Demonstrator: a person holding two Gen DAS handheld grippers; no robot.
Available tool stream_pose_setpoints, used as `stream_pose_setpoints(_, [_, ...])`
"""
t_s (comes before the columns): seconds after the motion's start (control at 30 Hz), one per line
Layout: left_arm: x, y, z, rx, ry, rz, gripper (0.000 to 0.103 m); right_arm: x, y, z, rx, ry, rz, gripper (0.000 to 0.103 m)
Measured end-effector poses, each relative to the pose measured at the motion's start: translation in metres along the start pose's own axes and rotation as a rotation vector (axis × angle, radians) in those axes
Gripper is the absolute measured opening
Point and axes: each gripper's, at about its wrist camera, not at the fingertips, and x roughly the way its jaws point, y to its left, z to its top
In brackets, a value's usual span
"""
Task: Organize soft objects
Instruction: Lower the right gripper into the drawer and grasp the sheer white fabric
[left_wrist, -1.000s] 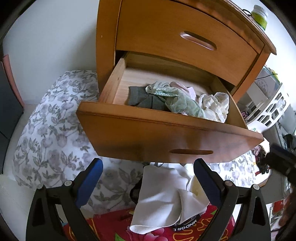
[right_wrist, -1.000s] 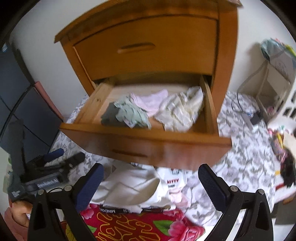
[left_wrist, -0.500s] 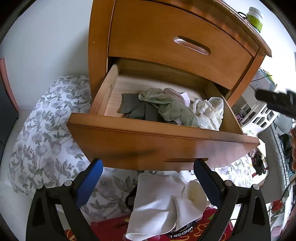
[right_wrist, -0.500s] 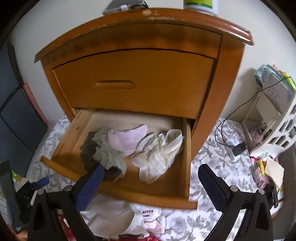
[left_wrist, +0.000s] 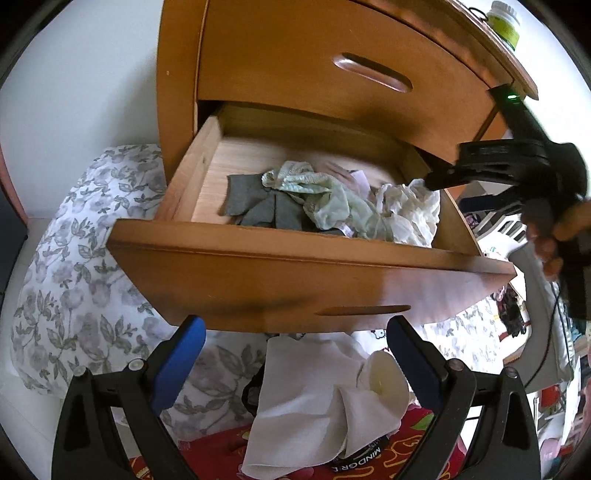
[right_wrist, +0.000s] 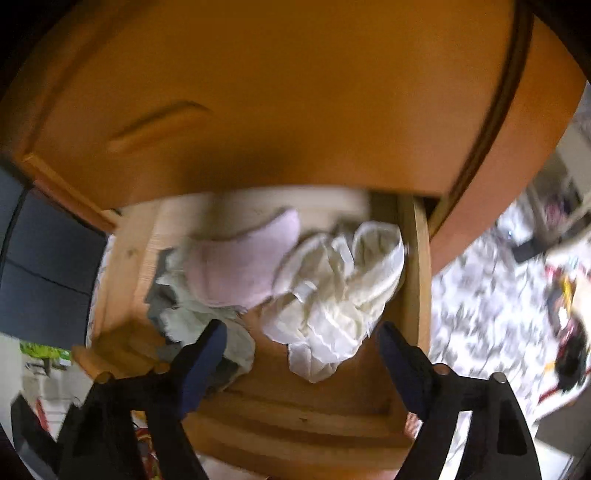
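Observation:
An open wooden drawer (left_wrist: 280, 254) of a nightstand holds a grey cloth (left_wrist: 258, 203), a pale green cloth (left_wrist: 325, 195), a pink cloth (right_wrist: 243, 266) and a cream cloth (right_wrist: 340, 291). My left gripper (left_wrist: 295, 350) is open and empty, below the drawer front, above a white cloth (left_wrist: 314, 398) on a red floral blanket (left_wrist: 413, 458). My right gripper (right_wrist: 299, 350) is open and empty, just above the drawer's front part, by the cream cloth; it also shows in the left wrist view (left_wrist: 491, 166), over the drawer's right end.
The closed upper drawer (left_wrist: 332, 62) overhangs the open one. A green-lidded jar (left_wrist: 506, 22) stands on the nightstand top. A grey floral sheet (left_wrist: 81, 277) lies left of and under the drawer. A white rack (left_wrist: 506, 236) and clutter stand at the right.
My right gripper has moved forward and down, from well back to just over the open drawer and the cream cloth. My left gripper has shifted only slightly.

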Motion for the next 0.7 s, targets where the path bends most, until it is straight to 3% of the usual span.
stream_pose_setpoints(0.17, [0.003,0.000,0.000,0.003,0.010,-0.005,0.098,0.030,-0.011,0.007,0.055,0.086,-0.025,0.080])
stream_pose_setpoints(0.5, [0.007,0.004,0.003,-0.012,0.013,-0.018,0.098,0.063,-0.008,0.016,0.034,0.150,-0.091,0.079])
stream_pose_setpoints(0.7, [0.010,0.005,0.004,-0.018,0.020,-0.018,0.098,0.082,-0.007,0.022,0.025,0.197,-0.137,0.067])
